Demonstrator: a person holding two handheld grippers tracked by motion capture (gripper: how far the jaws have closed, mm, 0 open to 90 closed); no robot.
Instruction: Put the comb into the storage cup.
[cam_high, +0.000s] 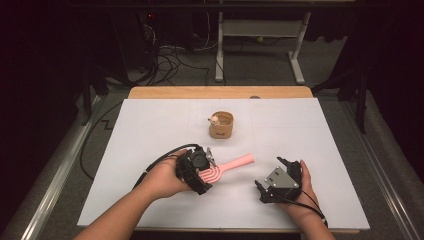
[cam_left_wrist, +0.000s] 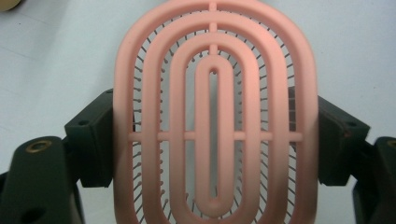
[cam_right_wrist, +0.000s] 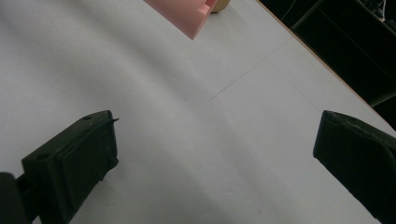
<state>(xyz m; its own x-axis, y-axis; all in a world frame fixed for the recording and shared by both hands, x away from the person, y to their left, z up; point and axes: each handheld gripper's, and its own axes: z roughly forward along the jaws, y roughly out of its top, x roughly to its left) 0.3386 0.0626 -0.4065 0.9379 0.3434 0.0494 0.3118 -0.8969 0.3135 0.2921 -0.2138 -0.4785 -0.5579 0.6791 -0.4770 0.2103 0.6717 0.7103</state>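
Note:
A pink vented hairbrush (cam_high: 225, 167) lies over the white table, its handle pointing right and away. My left gripper (cam_high: 202, 172) is shut on the brush's oval head. In the left gripper view the head (cam_left_wrist: 212, 116) sits between both black pads (cam_left_wrist: 95, 140), which press on its sides; its thin bristles show behind the ribs. My right gripper (cam_high: 272, 177) rests on the table to the right of the brush, jaws wide apart with nothing between them. In the right gripper view the brush's handle end (cam_right_wrist: 184, 14) shows at the top, beyond the right gripper (cam_right_wrist: 212, 149).
A small tan round holder (cam_high: 221, 126) with a pale item at its rim stands at mid-table, behind the brush. The white sheet (cam_high: 150, 130) covers a wooden table. Beyond the far edge are cables and a white desk frame (cam_high: 260, 40) on the floor.

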